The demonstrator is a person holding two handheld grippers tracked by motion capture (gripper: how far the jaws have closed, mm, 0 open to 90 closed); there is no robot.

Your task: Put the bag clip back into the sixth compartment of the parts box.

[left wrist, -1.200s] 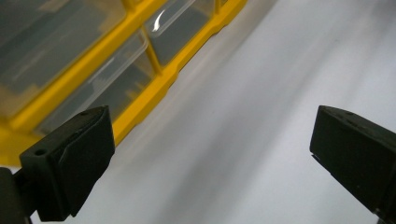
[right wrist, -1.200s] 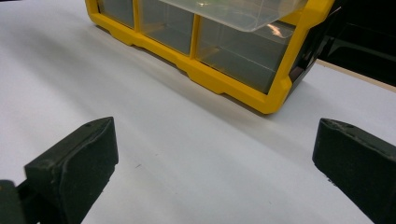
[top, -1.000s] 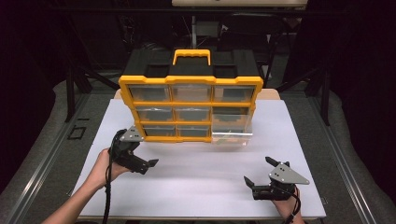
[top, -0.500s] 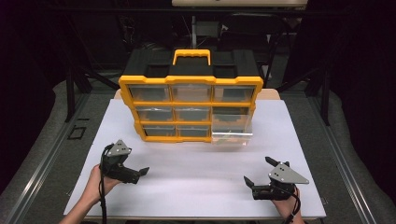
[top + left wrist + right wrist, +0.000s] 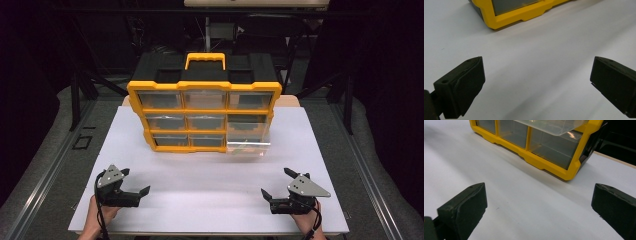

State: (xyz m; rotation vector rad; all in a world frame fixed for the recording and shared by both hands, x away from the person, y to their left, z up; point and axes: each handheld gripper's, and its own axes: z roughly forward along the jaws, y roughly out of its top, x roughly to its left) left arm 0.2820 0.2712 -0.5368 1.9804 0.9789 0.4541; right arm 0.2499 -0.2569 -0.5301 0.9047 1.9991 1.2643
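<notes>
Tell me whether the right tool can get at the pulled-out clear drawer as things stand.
Probably yes. The right tool is open and holds nothing, and bare white table lies between it and the clear drawer, which juts from the yellow organizer.

My left gripper (image 5: 135,182) and right gripper (image 5: 275,182) are black, each topped with a grey plate. The table (image 5: 210,185) under them is plain white, unpatterned. The organizer (image 5: 204,115) ahead of me has a yellow frame and yellow handle (image 5: 205,60) over a black body. Its drawers (image 5: 204,99) are clear plastic, greyish inside. Everything beyond the table is dark, nearly black.
</notes>
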